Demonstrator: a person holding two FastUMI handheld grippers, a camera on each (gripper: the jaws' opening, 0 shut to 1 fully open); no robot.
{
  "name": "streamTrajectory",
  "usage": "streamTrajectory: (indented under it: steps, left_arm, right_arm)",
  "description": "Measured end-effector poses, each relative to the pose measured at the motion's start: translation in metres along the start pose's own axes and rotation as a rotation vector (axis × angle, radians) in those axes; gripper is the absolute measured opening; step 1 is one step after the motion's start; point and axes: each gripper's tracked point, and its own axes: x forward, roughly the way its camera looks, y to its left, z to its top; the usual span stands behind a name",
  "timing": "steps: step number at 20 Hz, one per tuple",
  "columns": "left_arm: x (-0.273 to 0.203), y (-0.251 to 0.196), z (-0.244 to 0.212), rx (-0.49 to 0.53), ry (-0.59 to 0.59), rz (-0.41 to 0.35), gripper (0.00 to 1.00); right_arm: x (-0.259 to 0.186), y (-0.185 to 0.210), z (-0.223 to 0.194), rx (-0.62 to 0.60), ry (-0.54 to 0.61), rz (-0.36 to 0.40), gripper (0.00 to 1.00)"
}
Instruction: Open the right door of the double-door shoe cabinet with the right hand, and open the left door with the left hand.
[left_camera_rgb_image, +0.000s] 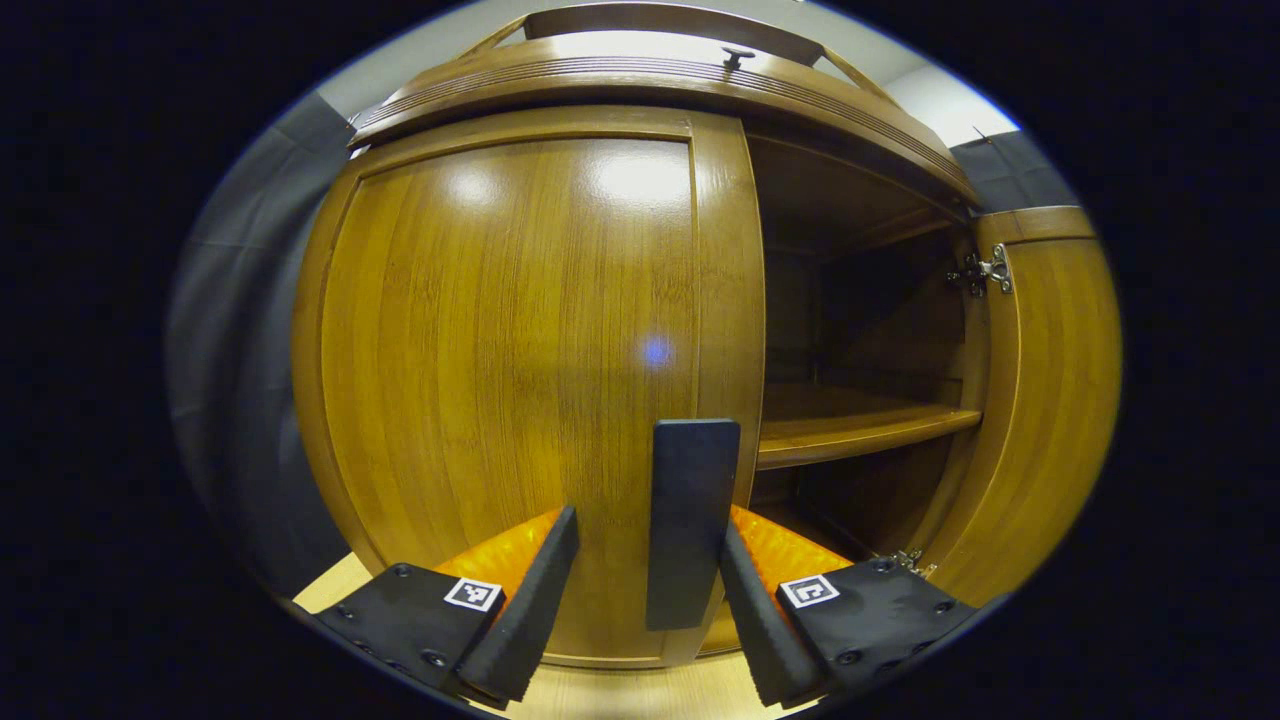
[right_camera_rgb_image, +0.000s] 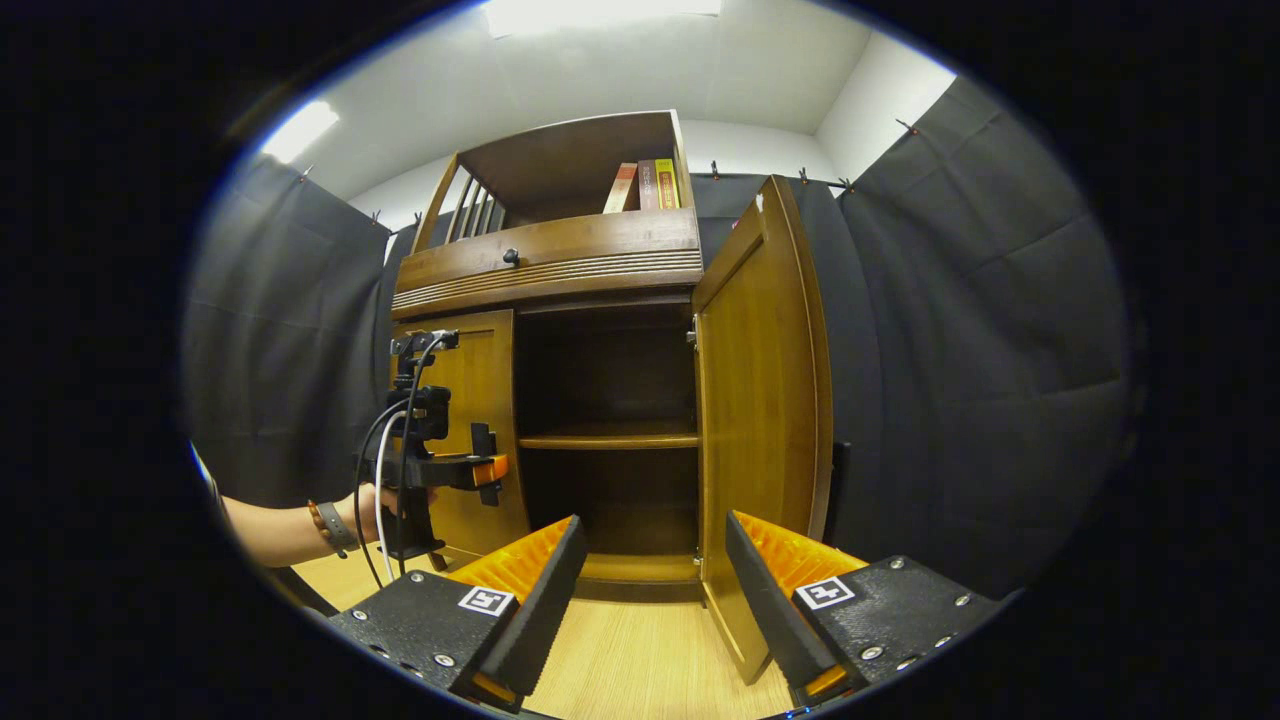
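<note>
The left gripper (left_camera_rgb_image: 640, 600) is standing wide open, gripping nothing, straddling the dark handle (left_camera_rgb_image: 690, 520) at the closed left door's (left_camera_rgb_image: 510, 380) inner edge. It should be closing squarely on that handle, then swinging outward. The right gripper (right_camera_rgb_image: 655, 590) is hanging open and empty in front of the opened right door (right_camera_rgb_image: 760, 420).

Glossy honey-brown wood-grain left door (left_camera_rgb_image: 520, 380), matching right door (right_camera_rgb_image: 755, 420), dark handle (left_camera_rgb_image: 692, 520), pale striped wood floor (right_camera_rgb_image: 640, 660), red and yellow books (right_camera_rgb_image: 645, 186)
</note>
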Motion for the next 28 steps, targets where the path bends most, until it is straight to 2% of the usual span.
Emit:
streamTrajectory:
  steps: [3,5,8,10,13,19,28]
  left_arm:
    - [-0.001,-0.001,0.000,-0.004,0.000,-0.005,0.86]
    - [-0.001,-0.017,0.000,-0.030,0.000,-0.063,0.68]
    - [0.000,-0.018,-0.002,-0.023,-0.015,-0.048,0.42]
    - [-0.001,-0.019,-0.002,-0.015,-0.022,-0.041,0.39]
    - [-0.011,-0.016,-0.004,-0.004,0.018,-0.036,0.38]
    - [-0.066,-0.009,-0.006,0.019,0.019,-0.031,0.36]
    - [-0.152,0.034,-0.005,0.005,0.017,0.018,0.38]
  right_arm:
    - [0.003,0.001,-0.007,-0.015,0.027,0.005,0.87]
    - [0.003,0.004,-0.008,-0.014,0.035,0.014,0.87]
    - [0.002,0.005,-0.012,-0.003,0.051,0.019,0.87]
    - [-0.001,0.006,-0.014,-0.006,0.056,0.019,0.87]
    - [-0.005,0.010,-0.022,-0.024,0.088,0.029,0.87]
    - [-0.004,0.008,-0.034,-0.039,0.122,0.026,0.87]
    - [0.022,0.046,-0.036,0.003,0.093,0.126,0.87]
